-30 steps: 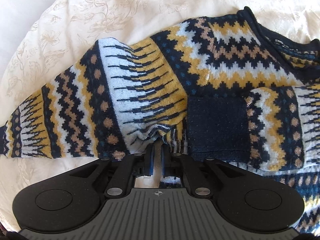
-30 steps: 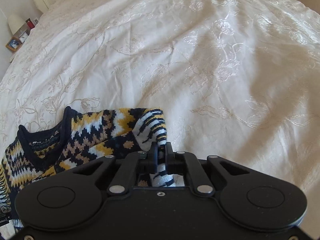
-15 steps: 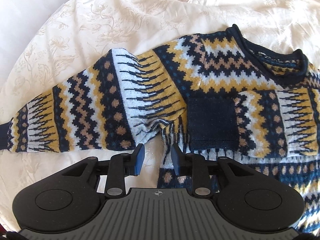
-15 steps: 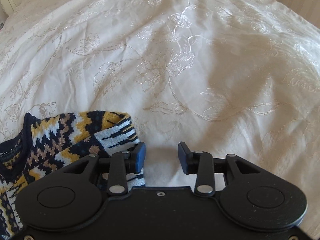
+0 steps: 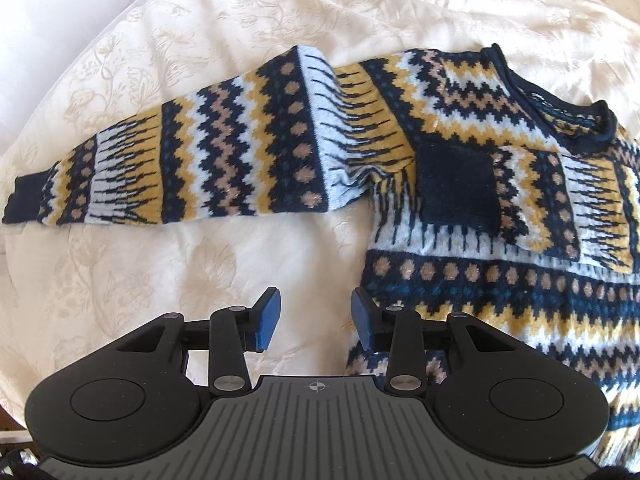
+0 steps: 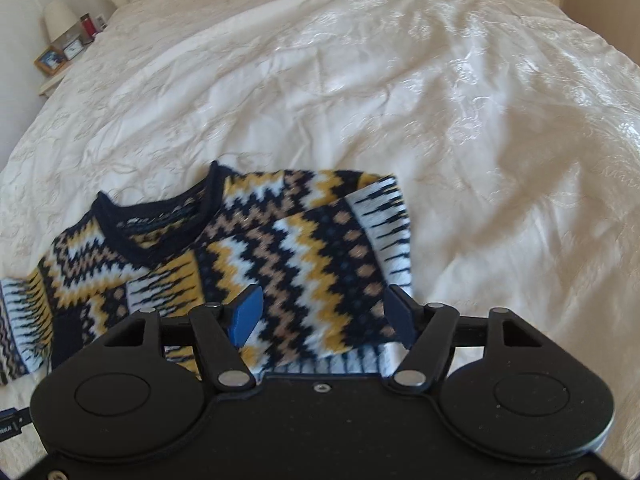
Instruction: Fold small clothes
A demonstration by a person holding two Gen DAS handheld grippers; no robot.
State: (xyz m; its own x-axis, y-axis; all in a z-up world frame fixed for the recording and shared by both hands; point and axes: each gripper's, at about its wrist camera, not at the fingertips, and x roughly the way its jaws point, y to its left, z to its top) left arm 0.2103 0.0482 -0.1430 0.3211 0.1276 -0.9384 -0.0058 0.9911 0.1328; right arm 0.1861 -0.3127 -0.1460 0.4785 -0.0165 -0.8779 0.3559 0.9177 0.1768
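1. The left claw [image 5: 316, 316] stood with its blue-padded jaws apart and nothing between them, low in the centre of the left wrist view, over bare bedspread [image 5: 192, 272] just left of the sweater's side edge.
2. The right claw [image 6: 322, 316] was likewise spread wide and empty, low in the centre of the right wrist view, hovering over the patterned knit; whether a pad touched the fabric could not be told.
3. The sweater [image 5: 472, 280], knitted in navy, mustard, white and tan zigzags and dots, lay flat on the bed, filling the right and middle of the left wrist view.
4. One sleeve [image 5: 192, 160] stretched straight out toward the left edge of that frame, its navy cuff [image 5: 24, 200] at the far left.
5. The other sleeve [image 6: 320, 256] was folded across the chest, with its navy cuff [image 5: 456, 184] lying near the middle of the body, below the neckline.
6. The navy neckline [image 6: 160, 216] showed in the centre-left of the right wrist view, and in the upper right of the left wrist view.
7. The cream embroidered bedspread covered the rest of both frames.
8. A nightstand [image 6: 56, 76] with a small lamp [image 6: 58, 20] and picture frames [image 6: 50, 60] sat in the upper left corner of the right wrist view.
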